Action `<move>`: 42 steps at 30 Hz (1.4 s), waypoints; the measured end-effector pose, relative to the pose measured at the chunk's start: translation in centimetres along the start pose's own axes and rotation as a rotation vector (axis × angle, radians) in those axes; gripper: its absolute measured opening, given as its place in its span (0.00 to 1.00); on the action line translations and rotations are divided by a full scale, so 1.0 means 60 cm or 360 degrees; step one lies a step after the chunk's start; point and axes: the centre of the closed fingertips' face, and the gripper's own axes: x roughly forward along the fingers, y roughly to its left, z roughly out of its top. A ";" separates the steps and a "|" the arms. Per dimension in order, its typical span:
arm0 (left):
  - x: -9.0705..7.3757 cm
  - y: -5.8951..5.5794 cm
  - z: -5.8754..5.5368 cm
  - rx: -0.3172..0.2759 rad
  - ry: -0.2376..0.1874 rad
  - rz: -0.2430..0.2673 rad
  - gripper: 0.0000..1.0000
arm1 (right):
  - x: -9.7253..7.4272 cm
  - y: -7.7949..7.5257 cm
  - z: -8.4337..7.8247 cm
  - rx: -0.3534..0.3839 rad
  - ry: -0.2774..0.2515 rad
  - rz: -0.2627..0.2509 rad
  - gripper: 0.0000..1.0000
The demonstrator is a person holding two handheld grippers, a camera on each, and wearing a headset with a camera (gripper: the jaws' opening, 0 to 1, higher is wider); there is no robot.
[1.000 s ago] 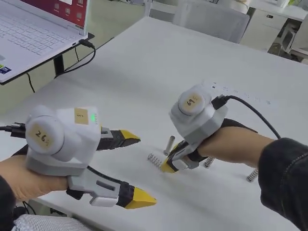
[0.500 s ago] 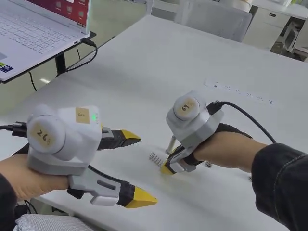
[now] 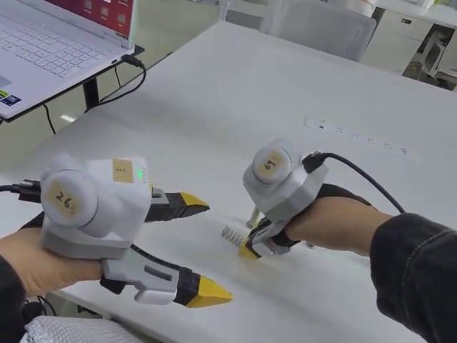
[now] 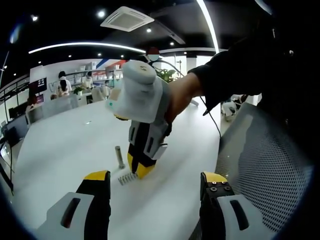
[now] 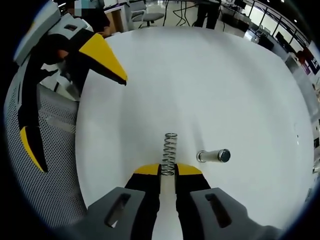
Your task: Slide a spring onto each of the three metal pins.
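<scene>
- Spring [image 3: 230, 235]: one small coil of bare metal, pinched at its near end between the yellow tips of the right tongs [image 3: 250, 250]. The rest of its length sticks straight out ahead of them. In the right gripper view the spring [image 5: 169, 147] runs up from the tips over the white counter [image 5: 210, 75]. Whether its free end touches the surface cannot be told.
- Right tongs [image 5: 167, 170]: closed down to the width of the coil, angled down at the counter [image 3: 235, 93], held in a hand with a dark sleeve. A black cable [image 3: 364, 175] leads off the back.
- Pin [image 4: 119, 156]: short metal cylinder standing upright on the counter, bare, just beside the spring [image 4: 127, 178] and apart from it. In the head view the pin [image 3: 253, 214] is partly hidden behind the right tongs.
- Left tongs [image 3: 214, 250]: spread wide, nothing between the tips, held over the near edge of the counter and pointing toward the right tongs.
- Laptop [image 3: 50, 43]: open, on a separate stand to the far left.
</scene>
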 end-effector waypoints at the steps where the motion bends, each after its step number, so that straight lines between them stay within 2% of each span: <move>1: 0.000 0.001 -0.001 -0.0002 -0.0001 0.0001 0.69 | -0.001 0.000 0.000 -0.0004 0.0000 0.0000 0.09; 6: 0.000 0.004 -0.006 -0.0001 0.0008 0.0000 0.69 | -0.009 0.001 -0.002 -0.0037 -0.0006 0.0004 0.08; 11: 0.003 0.002 -0.003 0.0001 0.0011 -0.0009 0.68 | -0.026 0.007 -0.008 -0.0081 -0.0011 0.0019 0.08; 17: 0.009 -0.004 0.005 0.0015 0.0018 -0.0033 0.67 | -0.063 0.020 -0.011 -0.0118 -0.0039 0.0052 0.08; 23: 0.016 -0.012 0.023 0.0034 -0.0001 -0.0073 0.66 | -0.108 0.040 -0.011 -0.0155 -0.0083 0.0128 0.08; 34: 0.025 -0.026 0.057 0.0061 -0.0056 -0.0150 0.59 | -0.175 0.069 -0.009 -0.0276 -0.0132 0.0159 0.08; 42: 0.026 -0.044 0.078 0.0087 -0.0096 -0.0237 0.44 | -0.203 0.091 -0.016 -0.0402 -0.0124 0.0169 0.08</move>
